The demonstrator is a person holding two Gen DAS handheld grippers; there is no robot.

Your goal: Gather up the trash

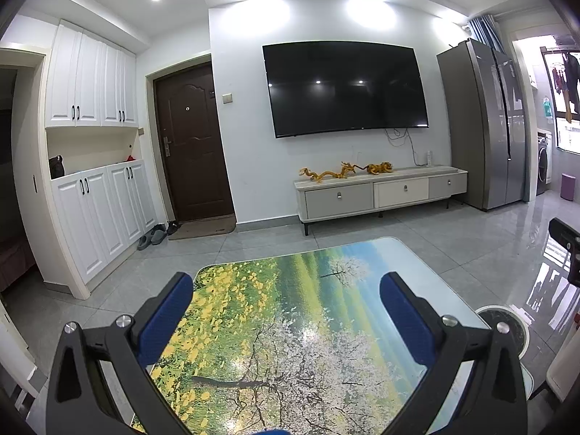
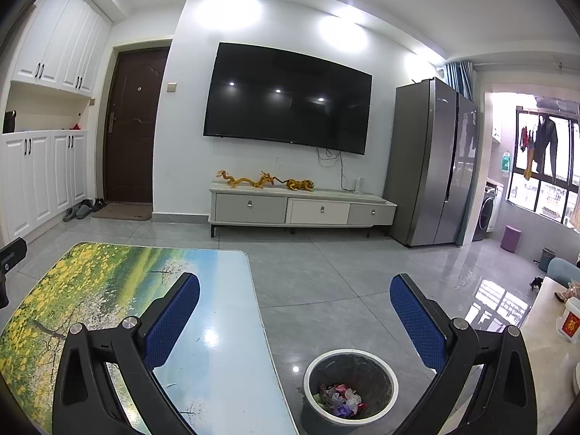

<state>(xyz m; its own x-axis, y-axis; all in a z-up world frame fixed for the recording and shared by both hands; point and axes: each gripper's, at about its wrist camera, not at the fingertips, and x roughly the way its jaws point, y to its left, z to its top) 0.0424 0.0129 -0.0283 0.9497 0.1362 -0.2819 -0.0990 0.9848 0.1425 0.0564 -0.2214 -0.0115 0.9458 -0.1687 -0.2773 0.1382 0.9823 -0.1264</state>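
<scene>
A round trash bin (image 2: pixel 350 384) with a white rim and black liner stands on the floor right of the table; several crumpled coloured wrappers (image 2: pixel 340 400) lie inside it. My right gripper (image 2: pixel 295 290) is open and empty, held above the bin and the table's right edge. My left gripper (image 1: pixel 286 290) is open and empty above the table (image 1: pixel 290 326), whose top shows a flower landscape print. The bin's rim (image 1: pixel 507 330) shows at the right in the left wrist view. No loose trash shows on the table.
A TV cabinet (image 2: pixel 304 210) with golden dragon figures stands under a wall TV (image 2: pixel 286 98). A grey fridge (image 2: pixel 431 166) is at the right, a brown door (image 2: pixel 132 127) and white cupboards (image 2: pixel 40 177) at the left. A light side table (image 2: pixel 551 330) with a container is far right.
</scene>
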